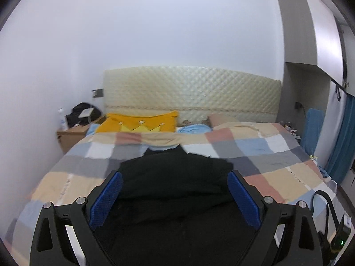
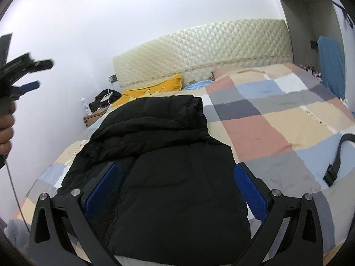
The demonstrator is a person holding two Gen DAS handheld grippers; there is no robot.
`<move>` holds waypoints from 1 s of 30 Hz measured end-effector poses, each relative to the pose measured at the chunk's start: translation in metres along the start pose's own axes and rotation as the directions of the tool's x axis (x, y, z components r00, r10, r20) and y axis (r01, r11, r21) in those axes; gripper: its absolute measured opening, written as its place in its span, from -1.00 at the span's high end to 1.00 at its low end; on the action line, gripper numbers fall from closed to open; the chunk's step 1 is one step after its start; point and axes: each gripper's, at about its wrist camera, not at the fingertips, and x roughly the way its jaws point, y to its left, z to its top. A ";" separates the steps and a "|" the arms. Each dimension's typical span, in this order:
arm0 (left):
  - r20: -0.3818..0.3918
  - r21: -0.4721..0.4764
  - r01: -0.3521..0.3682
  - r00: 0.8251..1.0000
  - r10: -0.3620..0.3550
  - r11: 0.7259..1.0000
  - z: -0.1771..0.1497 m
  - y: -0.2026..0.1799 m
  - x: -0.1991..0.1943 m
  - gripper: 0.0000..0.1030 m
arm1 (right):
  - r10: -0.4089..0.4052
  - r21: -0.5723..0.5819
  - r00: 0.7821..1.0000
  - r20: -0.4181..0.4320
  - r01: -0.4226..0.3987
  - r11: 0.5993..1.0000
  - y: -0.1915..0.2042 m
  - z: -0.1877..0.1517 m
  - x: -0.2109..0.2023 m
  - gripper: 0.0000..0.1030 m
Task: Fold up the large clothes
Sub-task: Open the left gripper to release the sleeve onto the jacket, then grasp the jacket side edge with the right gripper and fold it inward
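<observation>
A: Left wrist cam first. Left hand-held gripper (image 1: 175, 185) spread wide, nothing held. Black jacket (image 1: 173, 177) lies on the bed (image 1: 277, 155) straight ahead and under it, long axis running away twd the headboard (image 1: 190, 90).

B: Right wrist cam. Right hand-held gripper (image 2: 177, 181) also wide, empty, jacket right below and ahead, same axis. Looks nearer, I'd say.

A: What's extra here?

B: Collar end bunched up at the far side, plus the left gripper raised off to the left, clear of the cloth. Left cam shows only a dark mass.
</observation>
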 end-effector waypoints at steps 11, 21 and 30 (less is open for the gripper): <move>-0.105 -0.028 -0.036 0.994 0.033 0.999 -0.091 0.052 -0.033 -0.86 | 0.024 -0.083 0.999 0.024 -0.022 0.996 0.029 -0.009 -0.042 -0.99; -0.171 -0.097 -0.049 0.985 0.032 0.994 -0.146 0.075 -0.020 -0.86 | 0.004 -0.113 1.000 -0.015 -0.006 0.994 0.037 -0.016 -0.033 -0.99; -0.256 -0.154 -0.065 0.966 0.024 0.986 -0.174 0.103 0.008 -0.86 | -0.007 -0.125 0.997 -0.081 -0.004 0.992 0.038 -0.022 -0.015 -0.99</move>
